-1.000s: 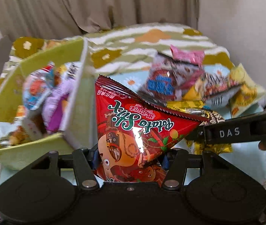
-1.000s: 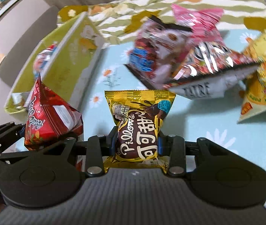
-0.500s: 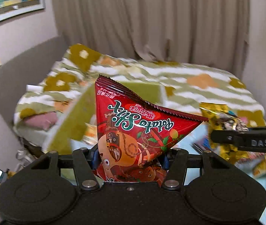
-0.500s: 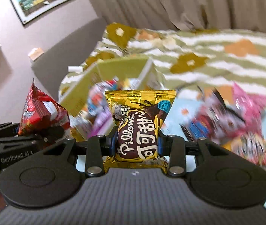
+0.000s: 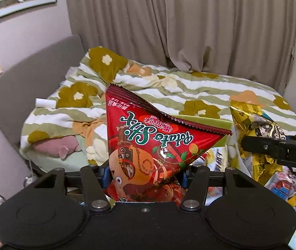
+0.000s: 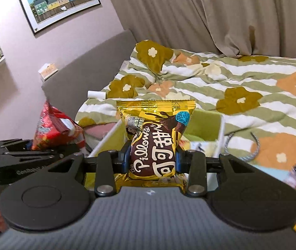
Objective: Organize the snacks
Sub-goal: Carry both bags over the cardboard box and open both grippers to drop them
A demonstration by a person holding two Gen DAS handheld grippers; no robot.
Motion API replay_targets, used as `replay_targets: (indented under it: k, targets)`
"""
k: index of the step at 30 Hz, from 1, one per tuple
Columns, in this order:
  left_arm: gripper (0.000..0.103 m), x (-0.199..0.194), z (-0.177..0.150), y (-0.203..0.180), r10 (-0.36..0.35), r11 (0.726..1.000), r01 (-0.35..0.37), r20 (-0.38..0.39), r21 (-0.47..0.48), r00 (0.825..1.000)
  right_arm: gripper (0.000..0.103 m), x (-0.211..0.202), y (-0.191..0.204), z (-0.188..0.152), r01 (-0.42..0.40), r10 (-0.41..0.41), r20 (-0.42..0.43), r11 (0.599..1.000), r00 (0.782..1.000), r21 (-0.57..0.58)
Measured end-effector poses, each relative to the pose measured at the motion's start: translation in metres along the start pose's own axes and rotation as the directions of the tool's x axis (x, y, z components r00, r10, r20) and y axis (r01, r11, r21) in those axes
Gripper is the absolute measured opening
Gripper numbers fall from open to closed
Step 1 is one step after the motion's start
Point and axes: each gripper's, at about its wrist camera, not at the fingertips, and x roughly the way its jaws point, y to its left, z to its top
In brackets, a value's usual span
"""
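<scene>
Gripper on the left (image 5: 144, 171) clamps a red Potato Stix bag (image 5: 154, 145), the right gripper (image 6: 152, 160) a gold Pillows pack (image 6: 155, 143); both should lower squarely over the green box (image 6: 206, 123) before releasing.

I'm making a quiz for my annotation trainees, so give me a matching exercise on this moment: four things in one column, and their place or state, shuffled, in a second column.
Things:
1. red Potato Stix bag
2. gold Pillows bag
3. framed picture
4. green bin

Places or states:
A. hanging on the wall
B. clamped in the right gripper
C. on the bed behind the held bags, snacks inside
D. clamped in the left gripper

Pairs: 1-D, 2-B, 3-A, 4-C
</scene>
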Motion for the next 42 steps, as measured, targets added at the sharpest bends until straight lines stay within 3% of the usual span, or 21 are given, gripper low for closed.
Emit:
replay_targets:
  k: [10,12,13,14,19,25,34,36,40,42]
  targets:
    - [0.063,0.096,0.033,0.017,-0.146,0.985,0.155,-0.122,0.069,0.982,0.054,0.074,0.009,0.03,0.116,-0.115,-0.018,0.988,0.993,0.099]
    - [0.071,0.109,0.034,0.016,-0.17,0.979,0.183,-0.147,0.084,0.974,0.054,0.082,0.006,0.032,0.147,-0.145,-0.022,0.982,0.989,0.121]
    - [0.09,0.115,0.033,0.015,-0.18,0.976,0.197,-0.162,0.096,0.97,0.054,0.086,0.005,0.032,0.161,-0.16,-0.023,0.978,0.987,0.13]
    - [0.102,0.118,0.032,0.014,-0.184,0.973,0.204,-0.165,0.11,0.969,0.054,0.088,0.003,0.032,0.176,-0.174,-0.026,0.974,0.984,0.139]
    - [0.103,0.124,0.022,0.013,-0.194,0.96,0.223,-0.17,0.17,0.966,0.053,0.099,-0.003,0.029,0.235,-0.23,-0.046,0.956,0.972,0.174]
    - [0.103,0.117,0.014,0.022,-0.207,0.963,0.23,-0.161,0.14,0.965,0.053,0.104,-0.003,0.025,0.269,-0.26,-0.076,0.948,0.963,0.167]
    - [0.103,0.103,0.02,0.037,-0.167,0.981,0.178,-0.127,0.078,0.978,0.054,0.117,0.0,0.035,0.226,-0.215,-0.106,0.968,0.971,0.109]
    - [0.103,0.103,0.02,0.039,-0.154,0.984,0.164,-0.125,0.07,0.98,0.058,0.124,0.001,0.037,0.217,-0.206,-0.113,0.971,0.972,0.101]
    - [0.103,0.103,0.014,0.043,-0.133,0.988,0.142,-0.13,0.059,0.982,0.103,0.137,0.001,0.034,0.178,-0.163,-0.121,0.977,0.979,0.118]
    - [0.103,0.104,0.011,0.043,-0.132,0.988,0.141,-0.136,0.057,0.982,0.103,0.137,0.001,0.03,0.159,-0.144,-0.113,0.979,0.983,0.131]
